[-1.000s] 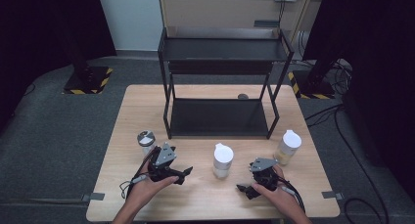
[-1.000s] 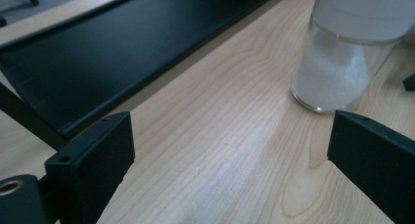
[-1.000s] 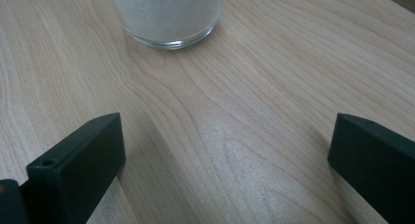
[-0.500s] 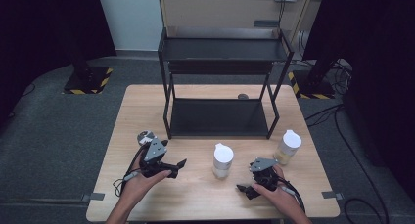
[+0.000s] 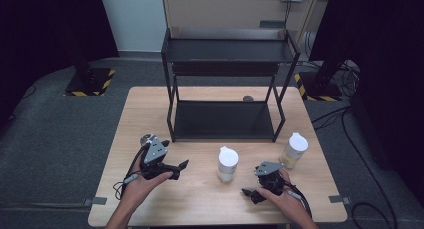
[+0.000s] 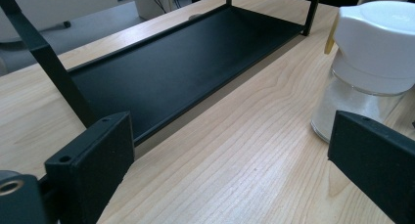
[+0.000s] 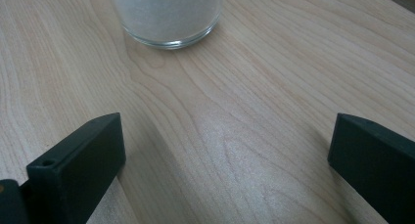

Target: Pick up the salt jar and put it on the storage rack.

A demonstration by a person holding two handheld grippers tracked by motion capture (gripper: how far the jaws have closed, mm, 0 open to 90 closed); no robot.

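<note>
Left gripper view: jar [image 6: 364, 67] stood ahead, beyond right-hand jaw of left gripper [image 6: 230, 185], untouched; jaws apart. Right gripper [image 7: 225, 165] jaws apart too.

I am seeing the nearer jar [image 7: 166, 16] getting cut off above its glass base in the right gripper view, while a small round thing [image 5: 146, 138] behind my left claw [image 5: 176, 169] is staying too small to identify.
</note>
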